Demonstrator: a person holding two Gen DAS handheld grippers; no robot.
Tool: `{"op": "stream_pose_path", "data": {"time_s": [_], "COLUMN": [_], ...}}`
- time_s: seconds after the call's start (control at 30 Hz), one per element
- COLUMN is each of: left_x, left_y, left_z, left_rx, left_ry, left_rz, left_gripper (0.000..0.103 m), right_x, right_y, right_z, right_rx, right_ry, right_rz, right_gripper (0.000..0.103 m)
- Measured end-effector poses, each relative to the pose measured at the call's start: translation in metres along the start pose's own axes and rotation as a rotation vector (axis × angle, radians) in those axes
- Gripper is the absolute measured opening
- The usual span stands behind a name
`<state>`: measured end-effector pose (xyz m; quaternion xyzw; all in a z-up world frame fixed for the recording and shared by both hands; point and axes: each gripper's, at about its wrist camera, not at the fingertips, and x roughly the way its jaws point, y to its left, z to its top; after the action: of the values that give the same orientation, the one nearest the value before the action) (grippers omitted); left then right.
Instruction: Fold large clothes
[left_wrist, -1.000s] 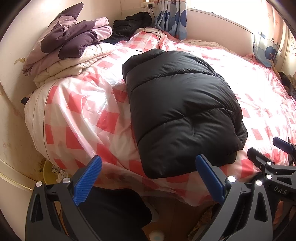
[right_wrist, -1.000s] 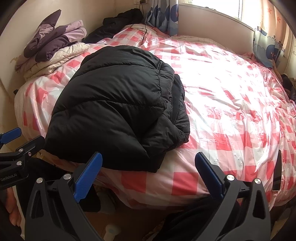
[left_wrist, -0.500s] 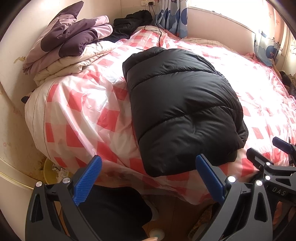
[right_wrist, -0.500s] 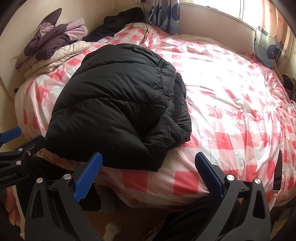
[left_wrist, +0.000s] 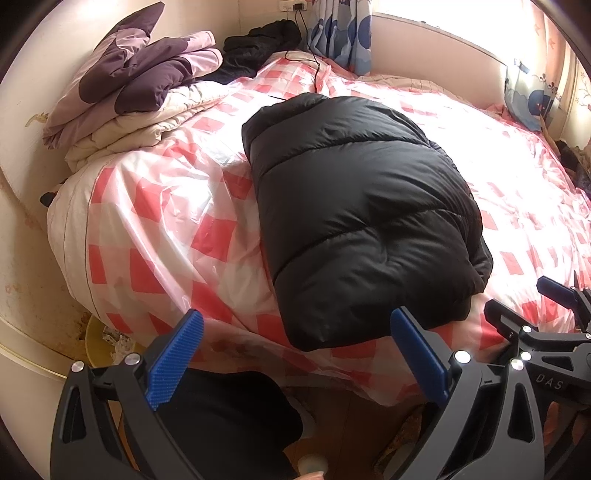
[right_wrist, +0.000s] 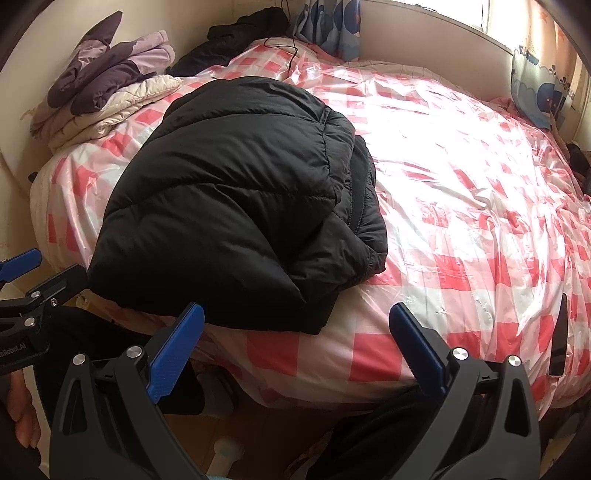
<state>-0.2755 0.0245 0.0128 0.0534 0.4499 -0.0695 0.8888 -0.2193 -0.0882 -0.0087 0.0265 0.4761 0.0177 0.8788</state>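
A black puffer jacket (left_wrist: 354, 206) lies folded into a thick bundle on the bed, near its front edge; it also shows in the right wrist view (right_wrist: 236, 206). My left gripper (left_wrist: 295, 354) is open and empty, held just off the bed's front edge, below the jacket's near hem. My right gripper (right_wrist: 295, 350) is open and empty too, in front of the jacket's right near corner. Each gripper shows in the other's view: the right one (left_wrist: 532, 306) at the right edge, the left one (right_wrist: 33, 273) at the left edge.
The bed has a pink and white checked cover under clear plastic (right_wrist: 461, 206). Folded quilts (left_wrist: 140, 92) and dark clothes (left_wrist: 258, 40) lie at the far left. A dark phone (right_wrist: 557, 339) lies on the bed's right front edge. A yellow basin (left_wrist: 103, 343) sits on the floor.
Both grippers have stayed open and drifted only slightly; the jacket sits a little lower in the views. The jacket itself has not moved.
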Motion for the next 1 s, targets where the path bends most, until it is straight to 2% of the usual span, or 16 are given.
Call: {"op": "stream_pose_path", "data": {"time_s": [0.13, 0.4, 0.53, 1.0], "left_x": [0.0007, 0.0061, 0.0051, 0.0038], "left_y": [-0.0002, 0.0021, 0.0014, 0.0018], "left_z": [-0.0002, -0.0007, -0.0004, -0.0008], "left_rx": [-0.005, -0.012, 0.000, 0.000], "left_ry": [0.012, 0.047, 0.040, 0.044], "left_rz": [-0.019, -0.001, 0.022, 0.012], "left_gripper": [0.097, 0.097, 0.097, 0.097], "right_x": [-0.0017, -0.0028, -0.0026, -0.0044], "right_y": [0.0007, 0.0020, 0.0018, 0.0059], "right_z": [-0.0004, -0.0001, 0.0005, -0.0003], "right_rx": [-0.003, -0.016, -0.023, -0.033], "right_ry": [-0.006, -0.007, -0.003, -0.005], "right_rz": [0.006, -0.021, -0.017, -0.017], "right_gripper": [0.097, 0.097, 0.097, 0.097]}}
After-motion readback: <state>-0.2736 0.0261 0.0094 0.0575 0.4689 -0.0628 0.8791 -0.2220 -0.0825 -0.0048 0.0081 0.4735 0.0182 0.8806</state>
